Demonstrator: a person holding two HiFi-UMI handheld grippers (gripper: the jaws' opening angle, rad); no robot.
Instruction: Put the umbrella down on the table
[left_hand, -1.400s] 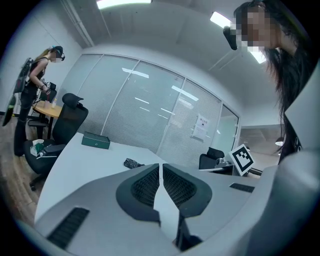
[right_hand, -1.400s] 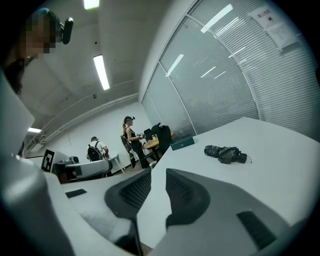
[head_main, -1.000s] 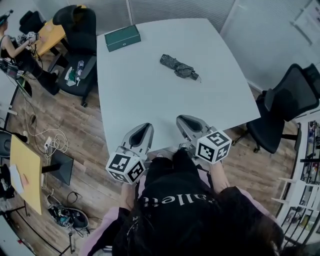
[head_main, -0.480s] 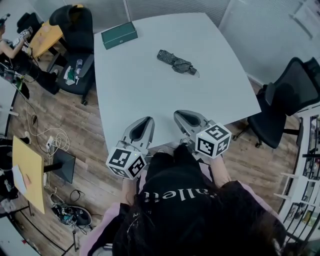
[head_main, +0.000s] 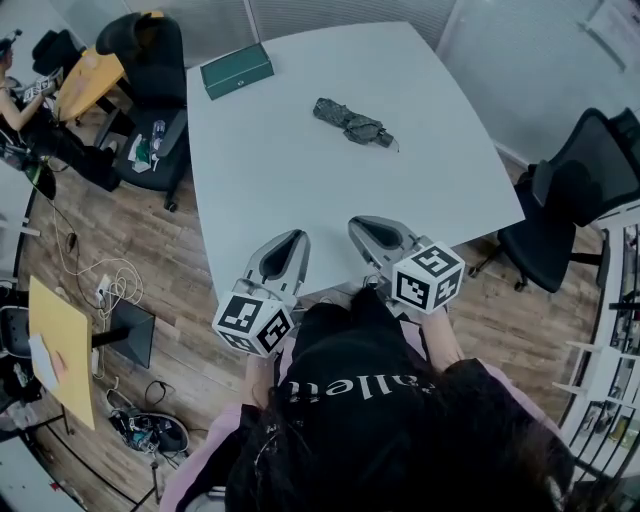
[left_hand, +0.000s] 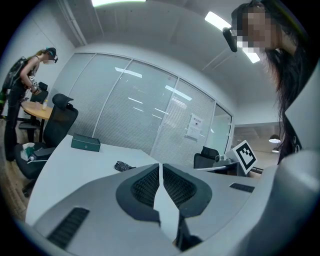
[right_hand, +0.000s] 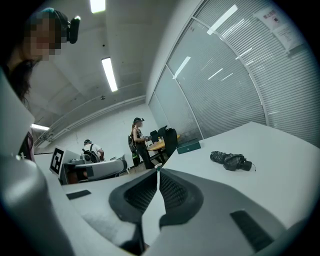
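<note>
A folded dark grey umbrella (head_main: 352, 123) lies on the white table (head_main: 300, 190), far from both grippers; it shows too as the umbrella (left_hand: 123, 166) in the left gripper view and the umbrella (right_hand: 230, 160) in the right gripper view. My left gripper (head_main: 288, 246) hovers at the table's near edge, its jaws closed together with nothing between them. My right gripper (head_main: 368, 230) sits beside it over the near edge, shut and empty as well.
A green box (head_main: 237, 70) rests at the table's far left corner. Black office chairs stand at the far left (head_main: 150, 60) and at the right (head_main: 575, 200). Two people stand by a yellow desk (right_hand: 159, 144) beyond the table. Cables lie on the wooden floor (head_main: 100, 285) at left.
The head view has shifted a little, so the table and umbrella sit slightly higher in the picture. Both grippers stay at the table's near edge, shut.
</note>
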